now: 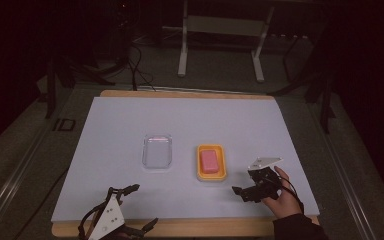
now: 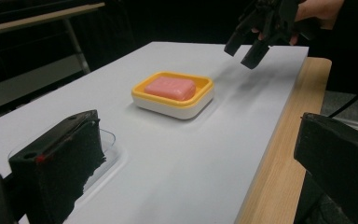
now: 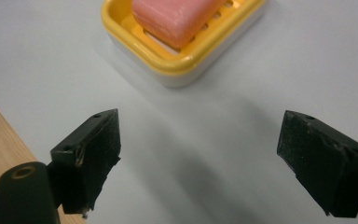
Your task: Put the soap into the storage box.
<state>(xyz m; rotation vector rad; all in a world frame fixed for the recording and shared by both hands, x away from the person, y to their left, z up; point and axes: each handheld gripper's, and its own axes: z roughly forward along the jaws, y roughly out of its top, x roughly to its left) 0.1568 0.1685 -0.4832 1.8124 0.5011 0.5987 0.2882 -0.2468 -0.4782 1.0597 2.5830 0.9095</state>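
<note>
Pink soap bar [image 1: 210,161], rounded and matte, lying in a yellow soap dish [image 1: 200,165] with a slotted floor and a white base, near the middle of the table. Just left of it, apart, a clear plastic lid [image 1: 157,151], rectangular with rounded corners, lying flat and glossy.

All on a smooth pale grey sheet [image 1: 130,120] laid over a wooden tabletop [image 1: 190,94], with bare wood showing as a strip along the near and far edges.

Right gripper [image 1: 242,192] held in a hand [image 1: 280,192] just off the dish's near right corner, jaws spread wide and hanging above bare sheet; black, rough-faced pads [image 3: 98,154] seen in the right gripper view, the dish's corner just ahead between them.

Left gripper [image 1: 142,206] low at the near edge, jaws wide apart, one over the sheet by the lid's corner, the other out past the wooden strip.

Plenty of open sheet around dish and lid on every side; widest stretch toward the far edge and the left.
</note>
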